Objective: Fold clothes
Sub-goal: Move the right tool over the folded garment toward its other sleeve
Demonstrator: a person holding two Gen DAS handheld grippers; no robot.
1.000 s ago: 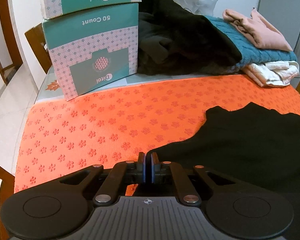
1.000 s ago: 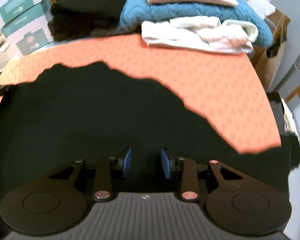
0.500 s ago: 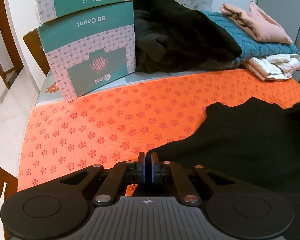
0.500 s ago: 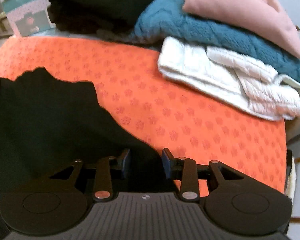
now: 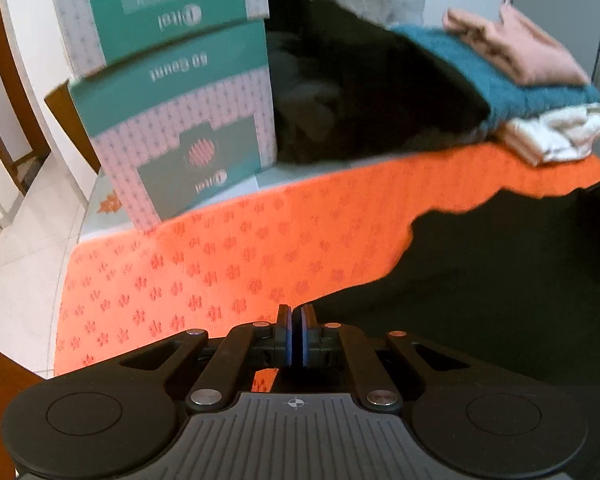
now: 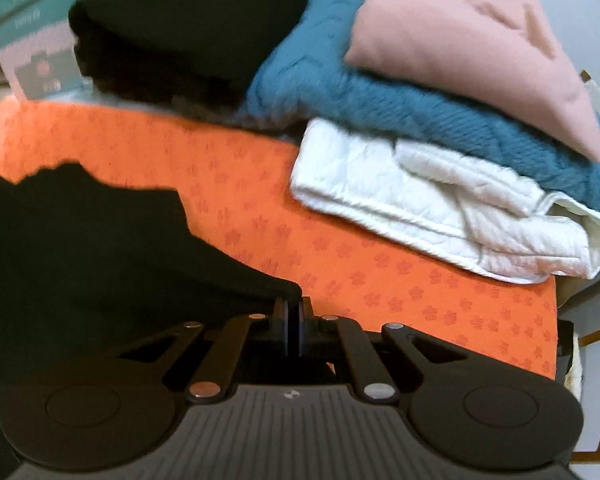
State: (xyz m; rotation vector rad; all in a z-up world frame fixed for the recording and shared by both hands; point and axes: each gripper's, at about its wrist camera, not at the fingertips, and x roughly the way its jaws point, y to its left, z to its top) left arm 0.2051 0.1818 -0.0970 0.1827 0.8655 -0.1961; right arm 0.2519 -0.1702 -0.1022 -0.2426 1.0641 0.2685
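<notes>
Gripping the black garment (image 5: 500,280) at two spots now: left tongs (image 5: 296,334) pinched narrow on its near edge, right tongs (image 6: 294,326) clamped tight on the corner at the far side. Lying spread and mostly flat on the orange mat (image 5: 220,248) covering the tabletop, that garment, with no fold showing yet. Looking like the very start of this piece, both corners taken and the lift-and-fold itself not yet begun. Sitting already stacked at the back: a pink top (image 6: 460,40) on a teal knit (image 6: 380,100) over a white quilted piece (image 6: 420,208), beside a dark heap (image 5: 360,92) and two tissue boxes (image 5: 180,120). Blurring badly in both views; hiding most of the garment's outline, near hem cut off beneath the tongs, sleeve and collar impossible to tell apart.
</notes>
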